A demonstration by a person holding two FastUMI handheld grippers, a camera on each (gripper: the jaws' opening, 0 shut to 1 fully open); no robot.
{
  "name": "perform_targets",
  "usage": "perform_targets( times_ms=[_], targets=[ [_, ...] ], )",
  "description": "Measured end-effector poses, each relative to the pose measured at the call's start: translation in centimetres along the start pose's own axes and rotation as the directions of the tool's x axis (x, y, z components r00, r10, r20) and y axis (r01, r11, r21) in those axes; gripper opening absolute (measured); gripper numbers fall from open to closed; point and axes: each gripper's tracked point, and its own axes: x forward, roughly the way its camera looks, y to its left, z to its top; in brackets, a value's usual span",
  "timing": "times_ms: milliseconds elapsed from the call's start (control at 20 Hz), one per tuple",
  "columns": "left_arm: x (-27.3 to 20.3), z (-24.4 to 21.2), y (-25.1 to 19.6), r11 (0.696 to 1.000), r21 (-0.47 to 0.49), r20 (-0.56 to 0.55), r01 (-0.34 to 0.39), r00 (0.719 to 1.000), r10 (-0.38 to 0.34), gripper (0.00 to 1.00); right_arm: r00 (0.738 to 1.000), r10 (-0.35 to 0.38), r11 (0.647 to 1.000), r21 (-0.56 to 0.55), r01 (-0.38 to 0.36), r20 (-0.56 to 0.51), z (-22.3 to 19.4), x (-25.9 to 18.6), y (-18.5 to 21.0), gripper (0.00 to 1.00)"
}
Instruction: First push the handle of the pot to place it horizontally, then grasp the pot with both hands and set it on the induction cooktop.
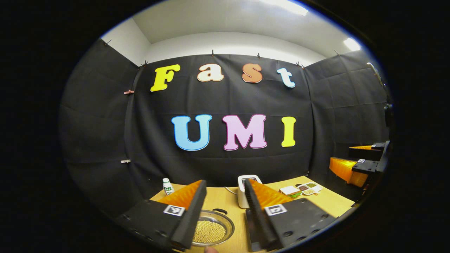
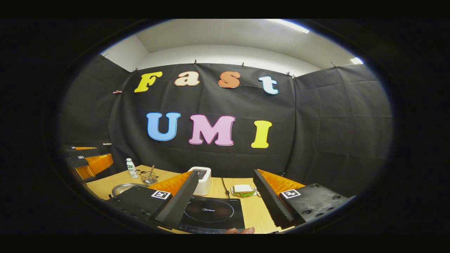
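left gripper view | left tongs (image 1: 221,207) raised, parted, above pot (image 1: 211,228)

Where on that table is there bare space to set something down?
Judging loosely: the induction cooktop has a bare top, and bare wood lies right of it, before the sandwich plate. The pot takes the left side, near the bottle and glass. The back middle is crowded by the white appliance.
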Motion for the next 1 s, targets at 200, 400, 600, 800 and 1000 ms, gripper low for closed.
perform_targets(
  times_ms=[200, 400, 600, 800, 1000],
  targets=[
    [-0.8, -2.0, -0.9, 0.999, 0.003, -0.076, 0.038, 0.996, -0.038, 0.1, 1.0, 0.006, 1.0, -0.006, -0.006, -0.003, -0.1, -0.1, 0.0, 0.97],
    [-1.3, -6.4, -2.5, 0.995, 0.006, -0.223, 0.101, 0.97, -0.097, 0.05, 1.0, 0.022, 1.0, -0.007, -0.023, -0.016, -0.7, -0.2, 0.5, 0.98],
    [-2.6, -12.8, -2.4, 0.991, 0.019, -0.415, 0.134, 0.903, -0.114, 0.05, 0.999, 0.039, 0.999, -0.015, -0.04, -0.03, -1.0, -0.4, 0.9, 0.98],
    [-4.8, -18.8, -2.3, 0.982, -0.02, -0.569, 0.187, 0.806, -0.166, 0.05, 0.998, 0.04, 0.999, -0.013, -0.041, -0.044, -1.6, -0.5, 0.7, 0.98],
    [-7.3, -24.1, -1.9, 0.964, -0.145, -0.7, 0.224, 0.665, -0.26, 0.04, 0.998, 0.033, 0.999, -0.012, -0.033, -0.049, -1.9, -0.8, 0.0, 0.98]
  ],
)
